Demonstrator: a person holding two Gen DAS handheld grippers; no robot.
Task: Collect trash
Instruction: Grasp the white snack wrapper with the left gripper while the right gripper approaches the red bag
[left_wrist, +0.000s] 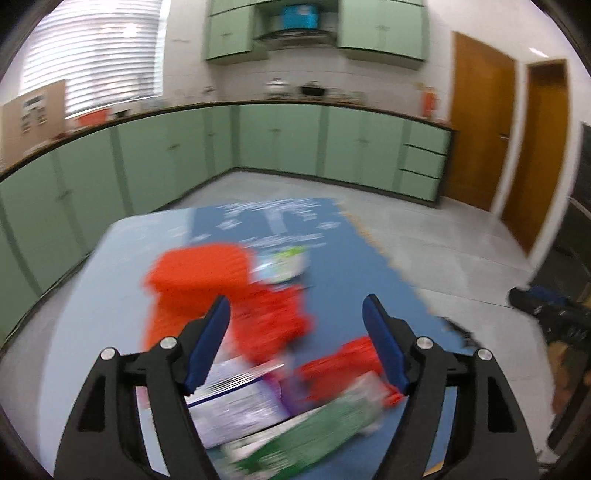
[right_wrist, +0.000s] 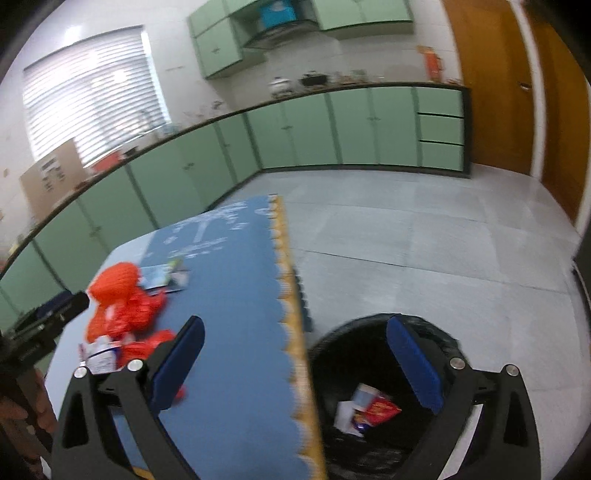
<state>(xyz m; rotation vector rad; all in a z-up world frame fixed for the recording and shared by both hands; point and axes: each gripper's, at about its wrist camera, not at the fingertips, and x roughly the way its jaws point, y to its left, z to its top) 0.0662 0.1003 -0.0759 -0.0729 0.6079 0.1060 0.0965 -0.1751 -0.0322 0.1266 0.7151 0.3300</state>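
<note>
A heap of trash lies on the blue table (left_wrist: 354, 258): an orange net bag (left_wrist: 199, 273), red wrappers (left_wrist: 273, 321), a white and purple pack (left_wrist: 236, 402) and a green pack (left_wrist: 314, 439). My left gripper (left_wrist: 297, 306) is open and empty just above the heap, blurred by motion. My right gripper (right_wrist: 295, 328) is open and empty above the table's right edge. Below it a black bin (right_wrist: 332, 343) stands on the floor with several wrappers (right_wrist: 369, 406) inside. The heap shows at the left in the right wrist view (right_wrist: 122, 310).
Green cabinets (left_wrist: 280, 140) with a dark counter run along the far walls. Wooden doors (left_wrist: 480, 133) are at the right. A dark bag (left_wrist: 546, 306) lies on the floor at the right. The table's scalloped yellow edge (right_wrist: 291, 314) borders the bin.
</note>
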